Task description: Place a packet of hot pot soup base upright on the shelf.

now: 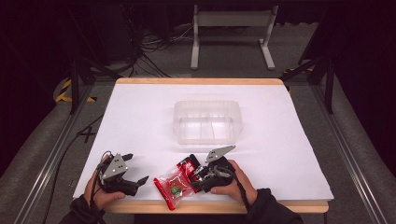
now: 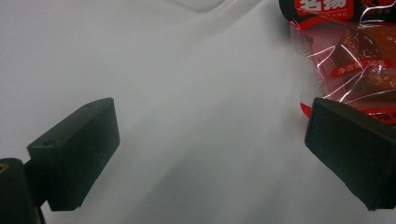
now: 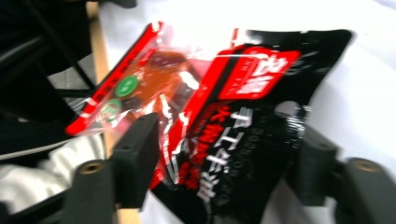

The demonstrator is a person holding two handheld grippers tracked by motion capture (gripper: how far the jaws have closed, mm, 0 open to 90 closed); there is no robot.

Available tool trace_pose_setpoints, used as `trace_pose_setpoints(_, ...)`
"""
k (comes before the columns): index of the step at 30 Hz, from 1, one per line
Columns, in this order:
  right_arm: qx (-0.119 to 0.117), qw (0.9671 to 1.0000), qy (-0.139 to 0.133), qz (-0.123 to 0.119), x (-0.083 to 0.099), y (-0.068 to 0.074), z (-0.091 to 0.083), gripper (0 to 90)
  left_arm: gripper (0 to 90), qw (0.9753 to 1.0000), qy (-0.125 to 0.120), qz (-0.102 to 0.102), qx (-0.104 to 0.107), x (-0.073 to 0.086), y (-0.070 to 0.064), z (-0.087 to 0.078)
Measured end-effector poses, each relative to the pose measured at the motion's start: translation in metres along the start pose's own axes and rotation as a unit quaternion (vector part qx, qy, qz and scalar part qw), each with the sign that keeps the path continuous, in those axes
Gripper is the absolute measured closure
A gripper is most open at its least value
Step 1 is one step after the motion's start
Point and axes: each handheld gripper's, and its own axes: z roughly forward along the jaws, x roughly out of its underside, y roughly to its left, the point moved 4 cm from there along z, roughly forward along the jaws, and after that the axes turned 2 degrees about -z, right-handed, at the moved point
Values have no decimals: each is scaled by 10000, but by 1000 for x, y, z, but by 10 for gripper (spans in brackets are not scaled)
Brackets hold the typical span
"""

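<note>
A dark room with cables on the floor, and up front a white table with a wooden edge. Mid-table sits a clear plastic tub, standing well apart from the action. Down at the near edge, two snack packets: a black-and-red packet lying just beside, and overlapping, a clear red-trimmed packet with green dots. The right gripper is right on them, its jaws set either side of the black-and-red packet with part of the clear one between them too; whether they are pressing yet I cannot tell. Over on the left, the left gripper rests low on the table, jaws spread wide with bare white between them.
</note>
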Motion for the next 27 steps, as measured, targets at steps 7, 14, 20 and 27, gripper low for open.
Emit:
trace_pose_setpoints(7, 58, 9999, -2, -95, -3, -2, -2, 807, 38, 10000, 22, -22, -23, 0, 0, 0)
trace_pose_setpoints(14, -5, 9993, -219, -296, -6, 5, -16, 900, 38, 10000, 11, -14, -24, 0, 0, 0)
trace_pose_setpoints(20, 87, 9979, -448, -461, -9, 11, -38, 900, 38, 10000, 10, -31, -36, 0, 0, 0)
trace_pose_setpoints(27, 225, 9963, -504, -666, -10, 18, -55, 900, 38, 10000, -17, -47, -51, 0, 1, 0)
